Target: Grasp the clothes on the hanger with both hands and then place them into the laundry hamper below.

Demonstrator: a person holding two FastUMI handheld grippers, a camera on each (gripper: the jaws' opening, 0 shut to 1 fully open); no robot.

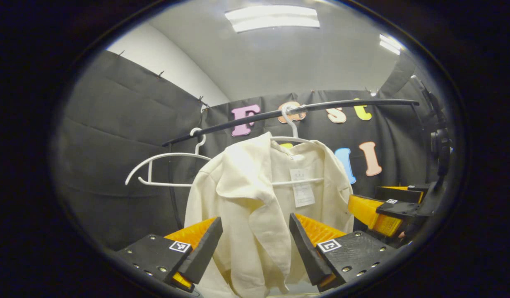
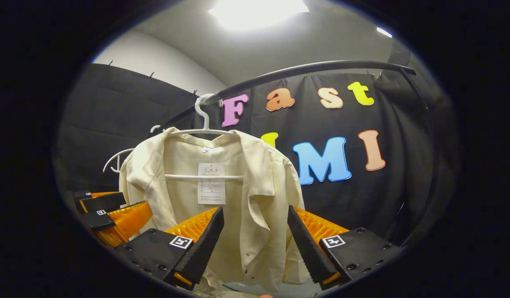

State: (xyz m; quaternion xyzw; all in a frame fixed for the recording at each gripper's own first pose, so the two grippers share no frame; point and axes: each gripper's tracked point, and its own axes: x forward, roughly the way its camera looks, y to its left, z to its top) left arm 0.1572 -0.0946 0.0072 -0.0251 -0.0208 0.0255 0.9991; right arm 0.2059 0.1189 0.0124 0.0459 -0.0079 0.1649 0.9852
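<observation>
The shirt [image 1: 259,198] is matt, cream woven cloth, softly creased, with a white paper tag [image 1: 301,188] at about 12 o'clock inside its collar. Its hanger [image 2: 205,124] is smooth, glossy white plastic. The rail [image 2: 304,70] looks like smooth, dark, semi-matt metal. The booth wall [image 1: 126,136] is matt black cloth.

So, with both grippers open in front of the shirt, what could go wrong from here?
1. The cream shirt hangs on a white hanger hooked over the rail; pulling down could drag the hanger off too.
2. The left gripper faces loose folded cloth, so its fingers may pinch only one layer.
3. An empty hanger beside it could snag.
</observation>
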